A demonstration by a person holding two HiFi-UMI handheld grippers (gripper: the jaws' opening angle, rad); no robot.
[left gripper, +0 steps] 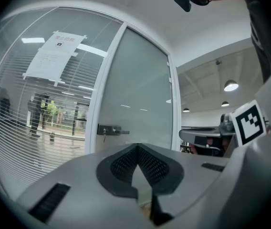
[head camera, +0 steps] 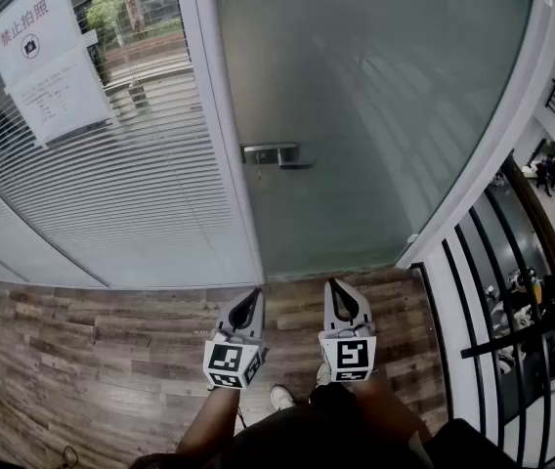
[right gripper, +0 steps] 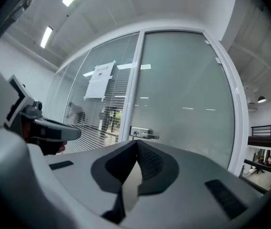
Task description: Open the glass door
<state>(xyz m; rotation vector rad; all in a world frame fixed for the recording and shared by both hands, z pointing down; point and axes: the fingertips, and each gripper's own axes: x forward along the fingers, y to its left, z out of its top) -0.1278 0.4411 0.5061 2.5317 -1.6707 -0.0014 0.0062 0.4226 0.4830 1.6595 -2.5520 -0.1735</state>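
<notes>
A frosted glass door (head camera: 375,115) in a white frame stands shut ahead of me. Its metal lever handle (head camera: 276,154) sits at the door's left edge; the handle (left gripper: 109,130) also shows in the left gripper view, and the handle (right gripper: 142,134) in the right gripper view. My left gripper (head camera: 255,293) and right gripper (head camera: 334,283) are held side by side, level, well short of the door. Both have their jaws together with nothing between them. Neither touches the handle.
Left of the door is a glass wall with blinds (head camera: 111,184) and a paper notice (head camera: 48,57) stuck on it. A black railing (head camera: 492,301) runs along the right. Wood-pattern floor (head camera: 82,350) lies under my feet.
</notes>
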